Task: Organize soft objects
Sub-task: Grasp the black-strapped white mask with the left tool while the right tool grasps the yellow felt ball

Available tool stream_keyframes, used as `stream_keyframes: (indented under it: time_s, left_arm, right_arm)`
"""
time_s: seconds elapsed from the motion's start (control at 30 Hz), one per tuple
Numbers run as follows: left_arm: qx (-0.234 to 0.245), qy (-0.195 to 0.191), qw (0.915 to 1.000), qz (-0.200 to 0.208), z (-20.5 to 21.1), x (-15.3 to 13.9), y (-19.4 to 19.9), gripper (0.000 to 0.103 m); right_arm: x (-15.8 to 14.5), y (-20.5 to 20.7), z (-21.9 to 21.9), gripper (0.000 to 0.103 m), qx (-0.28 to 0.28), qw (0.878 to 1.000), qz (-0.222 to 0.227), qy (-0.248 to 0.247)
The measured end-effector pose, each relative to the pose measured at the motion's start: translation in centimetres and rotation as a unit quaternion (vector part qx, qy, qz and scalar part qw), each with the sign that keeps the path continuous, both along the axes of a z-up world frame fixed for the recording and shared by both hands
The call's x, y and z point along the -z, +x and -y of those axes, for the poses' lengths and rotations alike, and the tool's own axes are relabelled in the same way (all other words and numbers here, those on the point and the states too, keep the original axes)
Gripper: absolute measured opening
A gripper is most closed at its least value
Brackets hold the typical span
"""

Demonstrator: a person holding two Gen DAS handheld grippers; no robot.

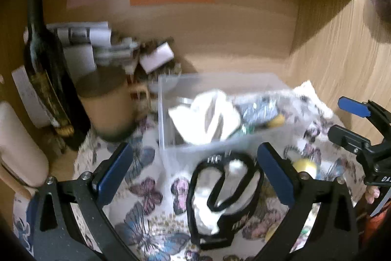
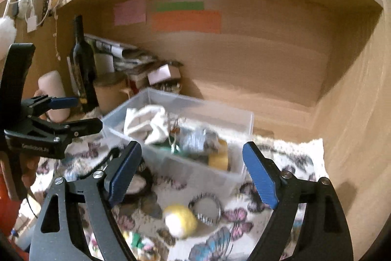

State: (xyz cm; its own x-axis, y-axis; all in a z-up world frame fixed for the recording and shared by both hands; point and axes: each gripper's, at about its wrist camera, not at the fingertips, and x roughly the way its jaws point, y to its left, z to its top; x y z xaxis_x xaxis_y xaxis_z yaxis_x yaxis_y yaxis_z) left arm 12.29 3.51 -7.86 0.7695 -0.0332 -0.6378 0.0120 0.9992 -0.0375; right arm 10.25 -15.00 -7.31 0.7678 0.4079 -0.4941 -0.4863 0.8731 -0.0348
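On the butterfly cloth (image 2: 293, 158): clear bin (image 2: 234, 177) holds white cloth (image 2: 146, 124); left gripper (image 1: 195, 173) and right gripper (image 2: 193, 170) both spread, pinching nothing; yellow ball (image 2: 180, 219) beside bin.

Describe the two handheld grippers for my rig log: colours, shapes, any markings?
Both match. The left gripper and right gripper have black, angular, cut-out arms with silver screws, each ending in flat blue pads. White lettering, too blurred to read, marks each body where the other camera sees it. No cables or sleeves are clearly visible.
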Motion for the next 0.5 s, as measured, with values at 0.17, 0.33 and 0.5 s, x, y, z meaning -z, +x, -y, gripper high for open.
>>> stream_keyframes:
  time_s: [0.17, 0.33, 0.5]
  left_arm:
    - [0.006, -0.011, 0.9988, -0.047, 0.0, 3.2, 0.1, 0.103]
    - [0.015, -0.010, 0.9968, -0.077, 0.5, 5.4, 0.8, 0.103]
    - [0.030, -0.027, 0.9938, -0.104, 0.8, 6.4, 2.2, 0.101]
  right_arm:
    - [2.9, -0.3, 0.3, 0.083, 0.007, 0.999, -0.044, -0.010]
    - [5.6, -0.1, 0.4, 0.083, 0.004, 0.996, -0.092, -0.023]
    - [7.1, 0.1, 0.5, 0.079, 0.000, 0.993, -0.119, -0.025]
